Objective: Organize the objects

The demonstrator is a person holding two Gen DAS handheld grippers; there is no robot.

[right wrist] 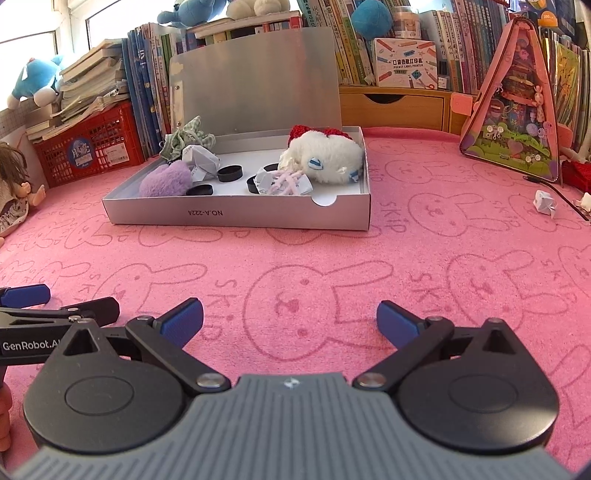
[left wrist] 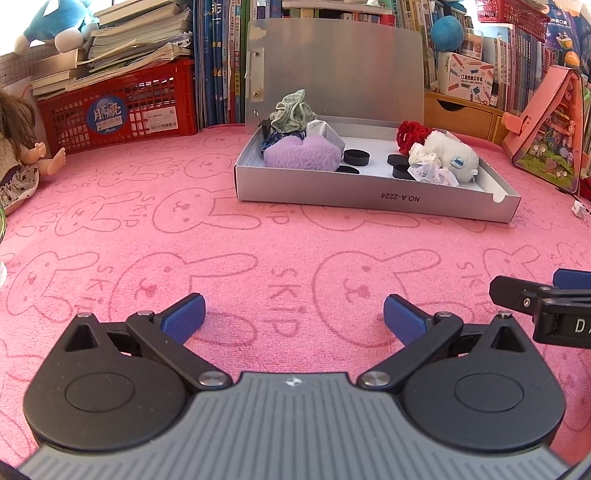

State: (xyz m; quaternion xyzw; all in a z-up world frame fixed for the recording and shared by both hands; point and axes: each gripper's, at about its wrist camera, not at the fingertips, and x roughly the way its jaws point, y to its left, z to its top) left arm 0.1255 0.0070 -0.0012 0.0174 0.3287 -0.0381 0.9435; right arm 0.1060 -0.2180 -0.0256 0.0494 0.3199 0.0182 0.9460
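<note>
Left wrist: silver box [left wrist: 369, 199] lid up, plush-filled; left claw [left wrist: 293, 319] spread.

A red crate [left wrist: 122, 110] stacked with books [left wrist: 129, 40] stood beside a doll [left wrist: 18, 147]; bookshelves [right wrist: 406, 29] lined the back.

We see a silver box [right wrist: 236, 218] with its lid standing open, lying at twelve o'clock on the pink cloth. Inside it lie a purple fluffy toy [right wrist: 166, 181], a white plush [right wrist: 325, 158], crumpled papers [right wrist: 203, 160] and several black round caps [right wrist: 229, 172] (they lie flat).
</note>
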